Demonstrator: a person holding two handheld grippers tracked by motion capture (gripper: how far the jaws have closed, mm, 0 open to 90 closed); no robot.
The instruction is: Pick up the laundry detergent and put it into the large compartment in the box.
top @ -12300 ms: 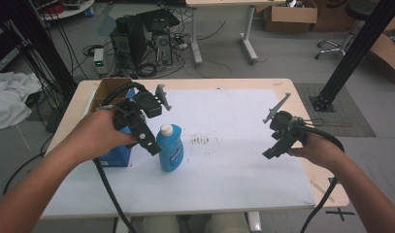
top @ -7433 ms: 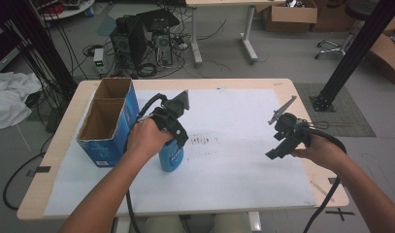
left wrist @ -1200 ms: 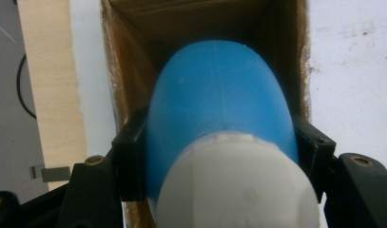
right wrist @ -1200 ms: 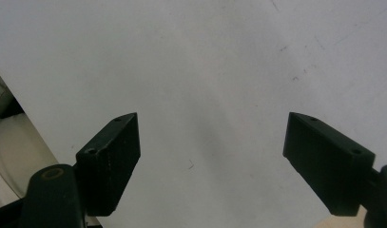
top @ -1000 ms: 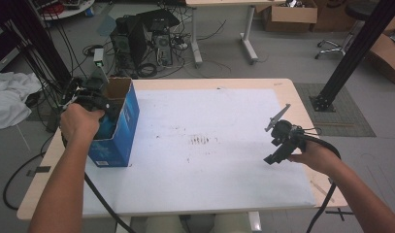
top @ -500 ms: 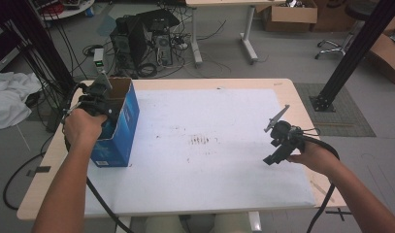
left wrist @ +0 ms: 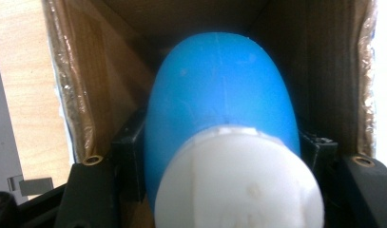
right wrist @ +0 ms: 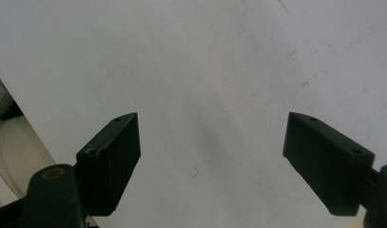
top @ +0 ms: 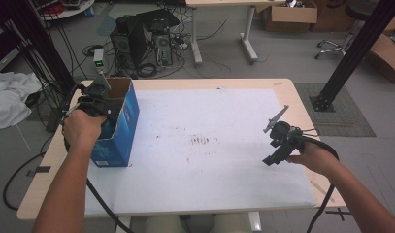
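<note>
A blue bottle (left wrist: 219, 95) with a white cap (left wrist: 236, 185) sits between the jaws of my left gripper (left wrist: 222, 147), which is shut on it. The bottle hangs cap-up inside an open blue cardboard box (top: 122, 121); brown inner walls (left wrist: 86, 71) surround it. In the high view my left gripper (top: 105, 104) reaches down into the box's open top at the table's left edge, hiding the bottle. My right gripper (top: 272, 153) hovers over the white sheet at the right, jaws wide open (right wrist: 210, 142), nothing between them.
A white sheet (top: 209, 145) covers most of the wooden table (top: 287, 87). Cables trail from both grippers off the near edge. Computers, wires and a black post base stand on the floor beyond the table.
The bottle once stood on the sheet; my left gripper took it, carried it left and has lowered it into the box. In the last second the gripper sank slightly deeper. The right gripper stayed put.
</note>
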